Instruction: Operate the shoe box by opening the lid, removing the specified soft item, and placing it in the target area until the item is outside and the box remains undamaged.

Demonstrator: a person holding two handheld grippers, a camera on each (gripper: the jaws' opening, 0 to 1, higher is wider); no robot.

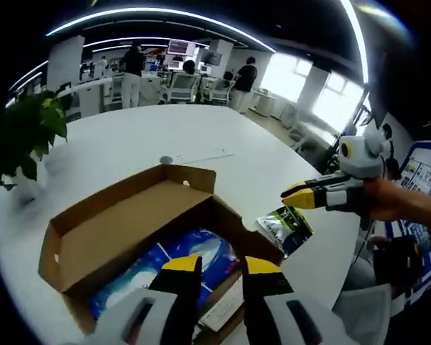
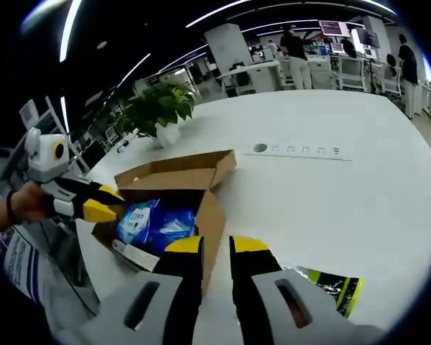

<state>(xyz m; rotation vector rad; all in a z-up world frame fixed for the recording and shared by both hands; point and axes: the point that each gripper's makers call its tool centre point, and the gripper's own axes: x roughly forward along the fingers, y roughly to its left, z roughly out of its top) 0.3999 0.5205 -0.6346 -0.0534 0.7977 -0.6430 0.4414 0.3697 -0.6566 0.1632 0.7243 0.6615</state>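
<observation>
The left gripper [image 1: 221,268] hangs over the near edge of the cardboard shoe box [image 1: 129,230], jaws a narrow gap apart, holding nothing. The right gripper [image 2: 214,249] does likewise. The box lies open on the white worktop [image 1: 129,140], lid [image 2: 176,169] folded back, a blue soft pack [image 1: 179,259] lying lengthwise inside. A green packet [image 1: 287,226] lies beside it. Farther off stand a potted plant [image 2: 156,108] and office desks [image 1: 176,86].
</observation>
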